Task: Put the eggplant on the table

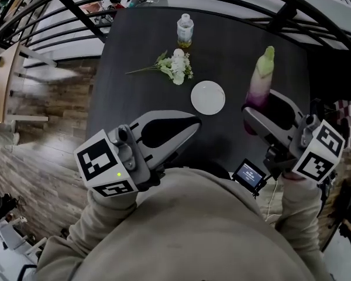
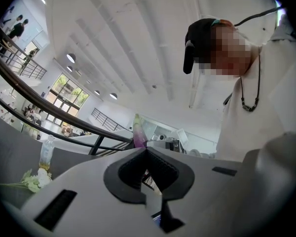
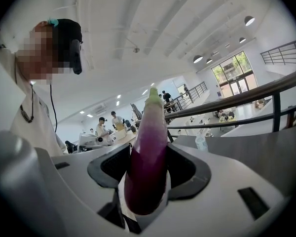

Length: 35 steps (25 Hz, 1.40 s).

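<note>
The eggplant (image 1: 261, 79) is purple below and fades to a green tip. It stands up out of my right gripper (image 1: 258, 111), which is shut on its purple lower part. In the right gripper view the eggplant (image 3: 148, 157) fills the gap between the dark pads (image 3: 183, 171), with its green tip pointing away. It hangs over the right side of the dark table (image 1: 134, 45); I cannot tell whether it touches the top. My left gripper (image 1: 194, 123) is shut with nothing in it, near the table's front edge. The eggplant's tip (image 2: 137, 131) shows beyond its closed jaws.
A white plate (image 1: 208, 97) lies mid-table, just left of the eggplant. Behind it are a sprig of white flowers (image 1: 175, 66) and a small bottle (image 1: 185, 30). A black railing (image 1: 76, 7) curves round the table's far side. A small screen (image 1: 249, 174) sits at the person's waist.
</note>
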Each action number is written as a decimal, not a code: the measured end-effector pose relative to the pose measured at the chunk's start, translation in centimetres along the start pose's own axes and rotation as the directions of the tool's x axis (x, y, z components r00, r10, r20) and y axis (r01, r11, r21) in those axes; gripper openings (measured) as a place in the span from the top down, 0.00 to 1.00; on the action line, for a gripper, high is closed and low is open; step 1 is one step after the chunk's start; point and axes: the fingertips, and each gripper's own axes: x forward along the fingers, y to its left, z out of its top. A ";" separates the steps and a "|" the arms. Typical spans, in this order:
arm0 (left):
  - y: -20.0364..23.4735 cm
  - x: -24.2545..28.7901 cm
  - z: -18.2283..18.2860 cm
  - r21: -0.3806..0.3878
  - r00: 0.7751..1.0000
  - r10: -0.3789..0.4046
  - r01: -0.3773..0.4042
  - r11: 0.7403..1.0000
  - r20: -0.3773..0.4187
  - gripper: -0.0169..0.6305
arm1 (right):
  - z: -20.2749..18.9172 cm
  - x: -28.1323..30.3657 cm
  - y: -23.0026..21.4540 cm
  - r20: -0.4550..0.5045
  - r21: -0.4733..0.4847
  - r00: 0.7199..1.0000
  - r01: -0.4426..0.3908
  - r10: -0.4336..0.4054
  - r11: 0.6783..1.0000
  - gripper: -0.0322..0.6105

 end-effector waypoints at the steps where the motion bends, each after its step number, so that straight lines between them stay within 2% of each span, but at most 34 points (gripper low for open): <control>1: 0.1 -0.2 -0.1 -0.001 1.000 0.006 -0.006 1.000 -0.001 0.97 | -0.2 0.4 -0.3 -0.008 0.003 1.000 -0.004 0.004 1.000 0.58; 13: 2.7 -2.1 -1.7 -0.039 0.993 0.114 -0.113 0.993 0.016 0.97 | -3.3 4.9 -4.3 -0.122 -0.008 0.992 -0.014 0.013 1.000 0.58; 24: 3.7 -4.2 -3.8 -0.080 0.971 0.237 -0.237 0.968 -0.013 0.97 | -7.3 8.1 -8.0 -0.208 0.026 0.977 -0.042 0.047 0.999 0.58; 35: 3.4 -5.9 -5.1 -0.092 0.955 0.295 -0.298 0.950 -0.041 0.97 | -12.6 11.1 -12.7 -0.298 0.070 0.954 0.020 0.002 0.997 0.58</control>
